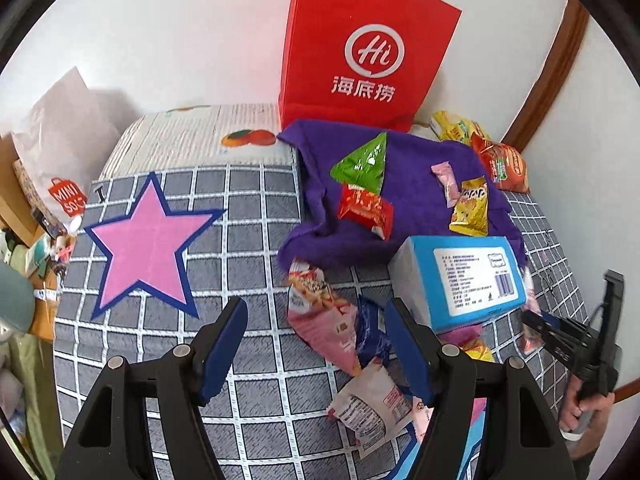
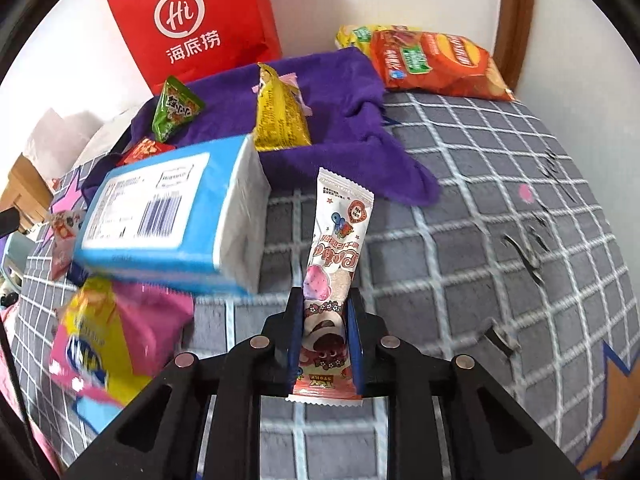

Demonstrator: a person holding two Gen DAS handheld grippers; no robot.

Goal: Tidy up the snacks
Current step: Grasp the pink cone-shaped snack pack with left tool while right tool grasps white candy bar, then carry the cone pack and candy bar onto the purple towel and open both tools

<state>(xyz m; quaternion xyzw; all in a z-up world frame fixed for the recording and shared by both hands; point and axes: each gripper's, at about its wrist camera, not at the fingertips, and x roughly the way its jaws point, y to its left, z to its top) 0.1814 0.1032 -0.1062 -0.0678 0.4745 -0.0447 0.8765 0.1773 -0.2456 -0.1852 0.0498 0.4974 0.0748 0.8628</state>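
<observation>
1. On the grid-patterned bedspread (image 2: 460, 240), toward its right side, I had the right gripper (image 2: 325, 312) clenched on a long white-and-pink snack stick packet (image 2: 340, 240), which stuck out forward past the jaws, clear of the fabric.
2. The pads pinched the packet across its lower third, with its crimped bottom seal trailing behind them. I judged it light, thin and crinkly, likely slippery film, and the contents could crush under a hard squeeze.
3. The left gripper (image 1: 316, 344) hung released over the near middle of the bedspread, jaws parted around nothing, just short of the pink chip bag (image 1: 320, 312) and a white sachet (image 1: 372, 404).
4. The blue tissue pack (image 2: 168, 216) lay beside the held packet, soft and bulky; I would have taken it across its short width.
5. Small sachets, green (image 1: 364, 160), red (image 1: 366, 210) and yellow (image 1: 470, 208), lay on the purple cloth (image 1: 412, 184) toward the far edge, below the red paper bag (image 1: 368, 48). The orange chip bag (image 2: 436, 64) sat at the far right corner: puffy and fragile, best held by a seam.
</observation>
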